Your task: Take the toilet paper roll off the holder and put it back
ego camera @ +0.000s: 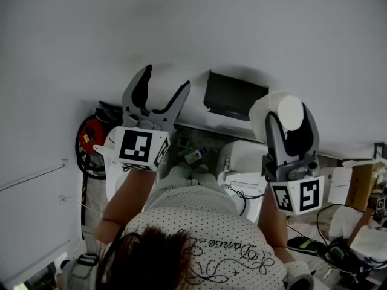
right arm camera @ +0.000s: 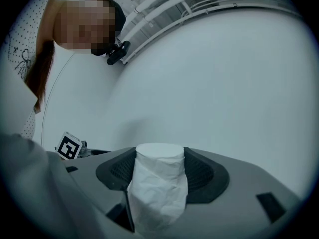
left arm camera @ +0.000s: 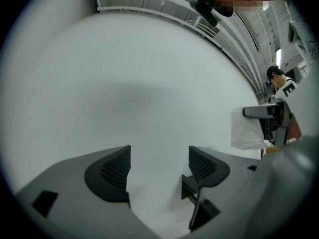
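Observation:
In the head view my right gripper point(ego camera: 290, 118) is raised near the pale wall, shut on a white toilet paper roll point(ego camera: 279, 115). The right gripper view shows the roll point(right arm camera: 158, 188) upright and pinched between both dark pads, with the gripper point(right arm camera: 159, 169) facing the bare wall. The black holder point(ego camera: 233, 95) hangs on the wall just left of the roll, apart from it. Left of the holder, my left gripper point(ego camera: 164, 83) stands open with nothing in it. In its own view the left gripper point(left arm camera: 159, 166) faces blank wall, and the dark holder point(left arm camera: 259, 112) shows at the far right with white paper point(left arm camera: 246, 131) beside it.
A white toilet point(ego camera: 242, 162) stands below the holder. A red object with black cables point(ego camera: 91, 141) sits low on the left by the wall. Boxes, cables and clutter point(ego camera: 357, 204) fill the lower right. The person's head and dotted shirt point(ego camera: 199, 234) occupy the bottom middle.

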A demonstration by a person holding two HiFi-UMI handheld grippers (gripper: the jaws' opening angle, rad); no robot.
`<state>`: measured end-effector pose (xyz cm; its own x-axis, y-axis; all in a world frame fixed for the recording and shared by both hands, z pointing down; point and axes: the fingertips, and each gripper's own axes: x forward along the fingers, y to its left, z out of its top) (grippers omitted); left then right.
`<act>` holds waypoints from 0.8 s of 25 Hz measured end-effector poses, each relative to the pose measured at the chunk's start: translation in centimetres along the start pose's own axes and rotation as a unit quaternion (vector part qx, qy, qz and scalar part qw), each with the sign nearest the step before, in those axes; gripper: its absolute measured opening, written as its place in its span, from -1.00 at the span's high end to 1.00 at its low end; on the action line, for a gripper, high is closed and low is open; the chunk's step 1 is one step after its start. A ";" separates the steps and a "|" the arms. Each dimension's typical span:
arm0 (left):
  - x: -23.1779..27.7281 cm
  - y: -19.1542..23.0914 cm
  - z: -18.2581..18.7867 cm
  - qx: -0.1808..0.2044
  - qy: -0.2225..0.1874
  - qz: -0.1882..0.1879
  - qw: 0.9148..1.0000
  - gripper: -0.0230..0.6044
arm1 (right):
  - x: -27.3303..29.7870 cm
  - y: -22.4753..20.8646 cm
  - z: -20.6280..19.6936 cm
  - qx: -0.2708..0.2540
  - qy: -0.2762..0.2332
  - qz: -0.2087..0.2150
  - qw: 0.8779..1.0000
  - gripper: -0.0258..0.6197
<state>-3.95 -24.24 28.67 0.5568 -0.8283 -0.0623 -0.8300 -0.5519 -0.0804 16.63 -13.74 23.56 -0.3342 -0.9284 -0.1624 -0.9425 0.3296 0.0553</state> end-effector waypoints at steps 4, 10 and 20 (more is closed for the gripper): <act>0.4 -0.1 0.4 0.004 -0.004 -0.001 1.000 -0.18 | 0.3 -0.2 1.0 -0.002 -0.010 0.004 1.000 0.02; 0.7 -0.1 0.9 0.031 -0.007 0.000 1.000 -0.18 | 1.6 -0.7 2.1 -0.006 -0.023 0.009 1.000 0.02; 1.4 0.5 0.3 0.024 0.012 0.017 0.999 -0.18 | 4.2 -1.7 2.9 -0.005 -0.037 0.025 0.999 0.02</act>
<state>-3.55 -25.68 28.22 0.5266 -0.8491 -0.0411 -0.8458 -0.5185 -0.1256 16.86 -17.66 19.95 -0.3806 -0.8952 -0.2321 -0.9246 0.3735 0.0757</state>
